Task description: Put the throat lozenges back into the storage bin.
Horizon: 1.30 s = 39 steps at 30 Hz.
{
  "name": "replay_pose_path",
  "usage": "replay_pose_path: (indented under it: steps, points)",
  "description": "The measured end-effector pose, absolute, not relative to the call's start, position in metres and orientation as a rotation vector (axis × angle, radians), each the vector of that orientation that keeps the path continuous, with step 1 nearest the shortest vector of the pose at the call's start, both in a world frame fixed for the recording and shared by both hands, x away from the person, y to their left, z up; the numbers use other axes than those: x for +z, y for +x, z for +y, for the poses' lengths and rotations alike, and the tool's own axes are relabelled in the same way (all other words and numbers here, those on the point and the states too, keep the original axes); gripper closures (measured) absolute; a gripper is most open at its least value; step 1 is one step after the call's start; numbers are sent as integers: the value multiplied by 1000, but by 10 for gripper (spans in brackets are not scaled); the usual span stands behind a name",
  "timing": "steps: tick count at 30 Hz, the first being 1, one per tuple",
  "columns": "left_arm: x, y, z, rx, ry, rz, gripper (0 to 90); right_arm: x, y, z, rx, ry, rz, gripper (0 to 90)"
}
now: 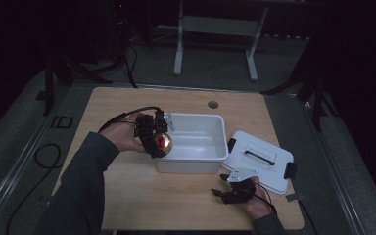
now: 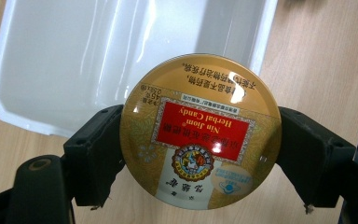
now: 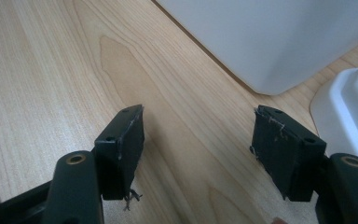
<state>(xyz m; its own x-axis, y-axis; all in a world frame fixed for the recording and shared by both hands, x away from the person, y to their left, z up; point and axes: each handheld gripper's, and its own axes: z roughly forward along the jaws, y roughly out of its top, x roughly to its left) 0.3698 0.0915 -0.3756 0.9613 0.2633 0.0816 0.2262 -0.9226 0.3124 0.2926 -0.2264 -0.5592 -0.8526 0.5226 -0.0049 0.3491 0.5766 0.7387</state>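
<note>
Clamping a Nin Jiom herbal candy tin (image 2: 200, 135) in my left gripper (image 2: 200, 158) at the white bin's (image 2: 74, 60) rim, my right gripper (image 3: 198, 144) gaping empty above the wooden table (image 3: 51, 70).

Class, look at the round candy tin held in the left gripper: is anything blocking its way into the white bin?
Nothing visible does. The candy tin sits clamped in the left gripper at the white bin's rim; the bin is open, its lid lying aside.

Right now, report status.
Left tongs shut on candy tin over the white bin. Right tongs open, empty. Lid off.
</note>
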Motion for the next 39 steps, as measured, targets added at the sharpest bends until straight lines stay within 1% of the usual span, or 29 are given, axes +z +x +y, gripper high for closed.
replay_pose_path:
  steps: [11, 20, 30, 33, 39]
  points:
    - [-381, 376, 87, 138, 2820, 403, 207, -559, 293, -226, 1139, 726, 2586, 337]
    - [-383, 380, 80, 134, 2830, 393, 207, -559, 293, -226, 1139, 726, 2587, 336]
    - [-385, 386, 72, 131, 2849, 416, 207, -559, 293, -226, 1139, 725, 2587, 334]
    - [-386, 387, 71, 105, 2856, 424, 207, -559, 293, -226, 1139, 725, 2587, 334]
    - [-389, 390, 70, 112, 2872, 439, 206, -559, 293, -226, 1139, 725, 2587, 334]
